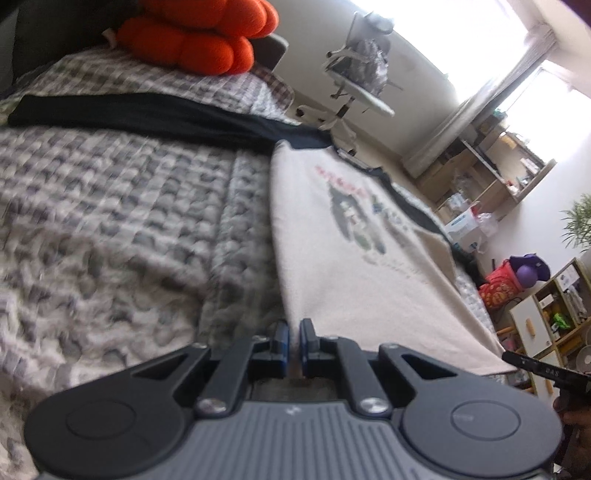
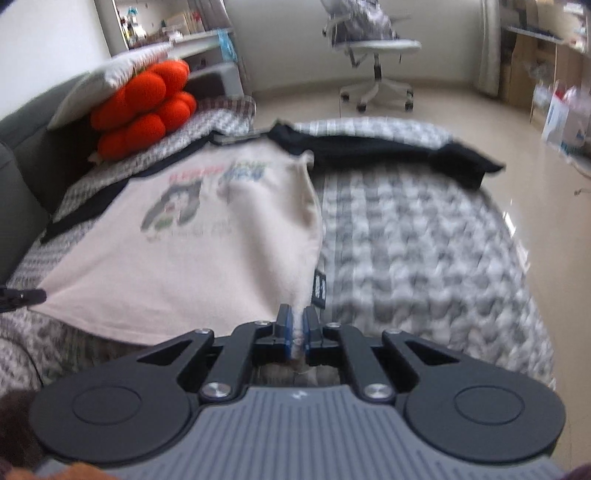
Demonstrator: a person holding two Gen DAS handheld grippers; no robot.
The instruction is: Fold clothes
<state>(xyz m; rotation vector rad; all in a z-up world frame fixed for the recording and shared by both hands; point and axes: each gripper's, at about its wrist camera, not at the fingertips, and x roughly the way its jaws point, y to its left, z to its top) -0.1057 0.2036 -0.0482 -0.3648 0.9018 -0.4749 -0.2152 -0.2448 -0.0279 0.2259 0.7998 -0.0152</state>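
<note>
A cream raglan shirt (image 1: 354, 258) (image 2: 207, 236) with black sleeves and a printed front lies on a grey-and-white patterned bedspread (image 1: 110, 221) (image 2: 424, 240). My left gripper (image 1: 294, 328) is shut on one bottom corner of the shirt's hem. At the other bottom corner my right gripper (image 2: 298, 317) is shut on the hem, beside a small black label (image 2: 320, 288). The hem is stretched between the two grippers. One black sleeve (image 2: 399, 155) (image 1: 147, 114) lies spread out across the bedspread. The tip of the other gripper (image 1: 539, 367) (image 2: 22, 295) shows at the edge of each view.
An orange knotted cushion (image 1: 195, 33) (image 2: 144, 107) sits at the bed's head against a grey sofa back (image 2: 22, 155). A white office chair (image 1: 354, 81) (image 2: 376, 48) stands on the floor beyond the bed. Shelves (image 1: 491, 162) and boxes line the wall.
</note>
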